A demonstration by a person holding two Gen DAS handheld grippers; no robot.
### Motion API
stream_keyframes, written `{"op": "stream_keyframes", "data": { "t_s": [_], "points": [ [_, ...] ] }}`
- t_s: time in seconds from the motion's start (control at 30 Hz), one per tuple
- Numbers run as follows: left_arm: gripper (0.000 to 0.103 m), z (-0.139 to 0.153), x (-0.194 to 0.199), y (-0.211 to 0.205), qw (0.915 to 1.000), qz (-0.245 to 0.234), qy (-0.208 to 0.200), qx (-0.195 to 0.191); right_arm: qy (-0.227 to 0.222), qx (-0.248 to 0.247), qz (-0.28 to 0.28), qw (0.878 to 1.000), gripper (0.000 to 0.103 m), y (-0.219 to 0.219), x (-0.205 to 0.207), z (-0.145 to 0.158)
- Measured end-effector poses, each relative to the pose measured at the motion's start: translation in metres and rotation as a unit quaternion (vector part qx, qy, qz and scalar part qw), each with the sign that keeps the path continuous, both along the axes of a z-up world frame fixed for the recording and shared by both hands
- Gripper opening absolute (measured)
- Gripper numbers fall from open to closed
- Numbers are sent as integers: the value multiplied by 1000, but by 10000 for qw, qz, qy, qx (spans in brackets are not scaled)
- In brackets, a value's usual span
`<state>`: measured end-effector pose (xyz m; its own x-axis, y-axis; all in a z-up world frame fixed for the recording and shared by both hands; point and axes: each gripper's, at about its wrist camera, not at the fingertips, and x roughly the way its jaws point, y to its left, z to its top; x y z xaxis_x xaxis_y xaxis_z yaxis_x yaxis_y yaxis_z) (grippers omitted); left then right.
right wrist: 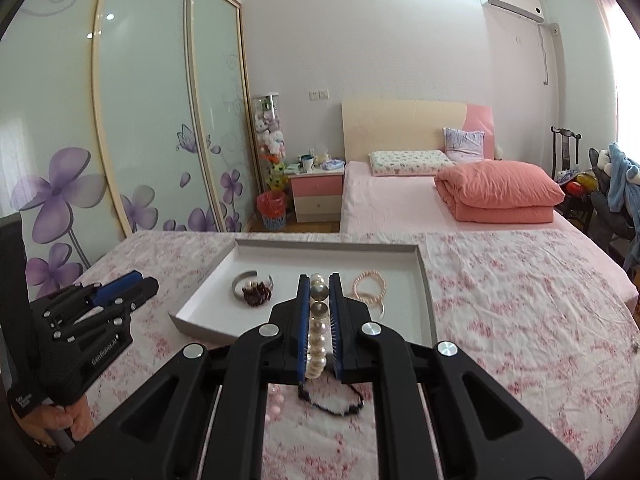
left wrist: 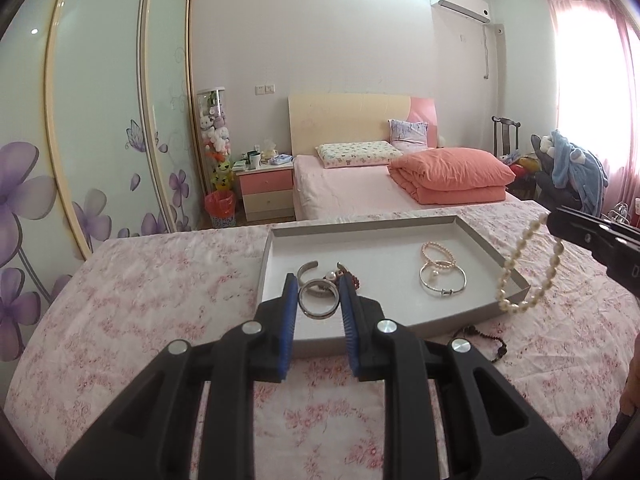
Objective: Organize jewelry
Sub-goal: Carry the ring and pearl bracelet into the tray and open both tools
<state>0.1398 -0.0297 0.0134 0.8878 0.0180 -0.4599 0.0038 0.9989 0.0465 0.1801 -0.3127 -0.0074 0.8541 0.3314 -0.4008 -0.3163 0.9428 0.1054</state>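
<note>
A grey tray point(left wrist: 472, 236) with a white floor lies on the floral cloth. In it are a silver cuff point(left wrist: 307, 270), a dark red bead bracelet point(right wrist: 257, 293), pink pearl bracelets point(left wrist: 438, 256) and a silver bangle point(left wrist: 443, 280). My left gripper point(left wrist: 319, 289) is shut on a silver ring bangle point(left wrist: 319, 298) above the tray's near left part. My right gripper point(right wrist: 320, 280) is shut on a white pearl bracelet point(right wrist: 318, 336), which hangs over the tray's right rim in the left wrist view point(left wrist: 528, 268). A black bead bracelet point(right wrist: 332, 400) lies on the cloth before the tray.
The floral cloth point(left wrist: 160, 300) covers the work surface. Beyond it is a pink bed point(left wrist: 360, 192) with a folded orange quilt point(left wrist: 452, 176), a nightstand point(left wrist: 266, 188) and wardrobe doors point(left wrist: 100, 120) at left. A chair with clothes point(left wrist: 568, 164) stands at right.
</note>
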Motion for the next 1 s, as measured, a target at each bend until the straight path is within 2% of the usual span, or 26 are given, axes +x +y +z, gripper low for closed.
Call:
{"op": "stream_keyframes", "data": {
  "t_s": [0.4,1.0],
  "points": [
    [22,5,36,-4,9998,95,-124,149,-168,116,-147,9997,10,6,30,8],
    [22,-15,117,-5,9997,67,243,53,188,92,-309,9993,10,16,96,-16]
  ]
}}
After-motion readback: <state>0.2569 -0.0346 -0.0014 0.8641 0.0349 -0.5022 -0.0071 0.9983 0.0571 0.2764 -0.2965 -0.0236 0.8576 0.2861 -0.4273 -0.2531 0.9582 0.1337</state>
